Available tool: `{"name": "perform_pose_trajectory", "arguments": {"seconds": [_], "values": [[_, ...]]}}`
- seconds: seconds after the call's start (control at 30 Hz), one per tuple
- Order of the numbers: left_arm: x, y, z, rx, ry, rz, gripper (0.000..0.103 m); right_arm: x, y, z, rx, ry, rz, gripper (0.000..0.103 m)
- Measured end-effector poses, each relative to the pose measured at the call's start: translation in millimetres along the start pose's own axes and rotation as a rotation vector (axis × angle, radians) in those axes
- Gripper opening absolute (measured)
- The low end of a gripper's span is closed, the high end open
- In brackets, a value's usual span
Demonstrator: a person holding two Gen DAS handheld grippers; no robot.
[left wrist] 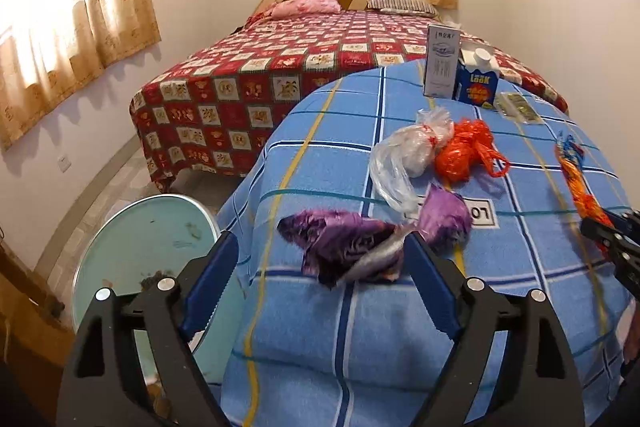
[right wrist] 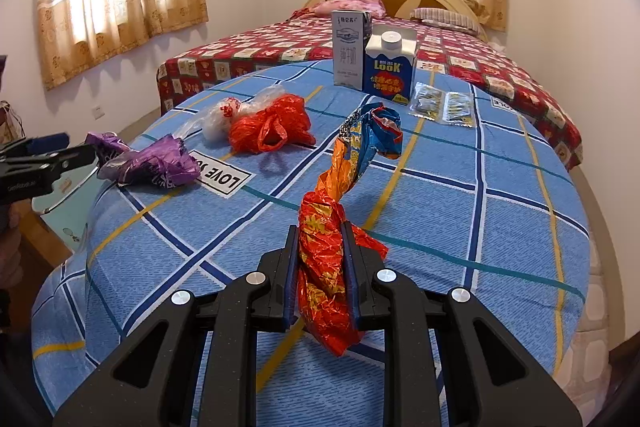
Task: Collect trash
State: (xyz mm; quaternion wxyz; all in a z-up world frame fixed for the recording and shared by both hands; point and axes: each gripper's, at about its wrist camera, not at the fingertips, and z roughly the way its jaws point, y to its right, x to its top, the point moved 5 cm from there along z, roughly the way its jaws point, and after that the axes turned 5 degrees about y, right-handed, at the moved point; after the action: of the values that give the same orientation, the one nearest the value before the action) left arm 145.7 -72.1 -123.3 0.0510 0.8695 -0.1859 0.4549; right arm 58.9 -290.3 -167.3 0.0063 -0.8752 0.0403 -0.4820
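Note:
A crumpled purple wrapper lies on the blue checked tablecloth near the table's left edge. My left gripper stands open around it, with its right finger close to the wrapper's silver end. From the right wrist view the left gripper reaches in from the left towards the purple wrapper. My right gripper is shut on a long twisted red, orange and blue snack wrapper, whose far end rests on the cloth. In the left wrist view the right gripper shows at the right edge.
A pale green bin stands on the floor left of the table. On the cloth lie a clear plastic bag, an orange bag, a white carton, a blue carton and sachets. A bed stands behind.

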Motion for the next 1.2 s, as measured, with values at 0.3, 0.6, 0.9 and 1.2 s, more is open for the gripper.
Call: {"name": "perform_pose_trajectory", "arguments": {"seconds": [0.3, 0.6, 0.9, 1.2], "values": [[-13.2, 21.8, 20.0, -0.111, -0.056, 0.022, 0.016, -2.1, -4.4, 1.5, 0.0, -0.009, -0.008, 0.021], [-1.6, -0.4, -31.2, -0.038, 0.021, 0.022, 0.011, 8.6, -23.6, -4.5, 0.039, 0.02, -0.037, 0.021], [-0.6, -58.0, -51.3, 0.136, 0.029, -0.02, 0.011, 32.5, -72.1, 12.9, 0.133, 0.027, -0.107, 0.021], [-14.0, -109.3, -58.7, 0.251, 0.001, -0.045, 0.011, 55.3, -133.4, 35.8, 0.222, 0.027, -0.195, 0.021]]}}
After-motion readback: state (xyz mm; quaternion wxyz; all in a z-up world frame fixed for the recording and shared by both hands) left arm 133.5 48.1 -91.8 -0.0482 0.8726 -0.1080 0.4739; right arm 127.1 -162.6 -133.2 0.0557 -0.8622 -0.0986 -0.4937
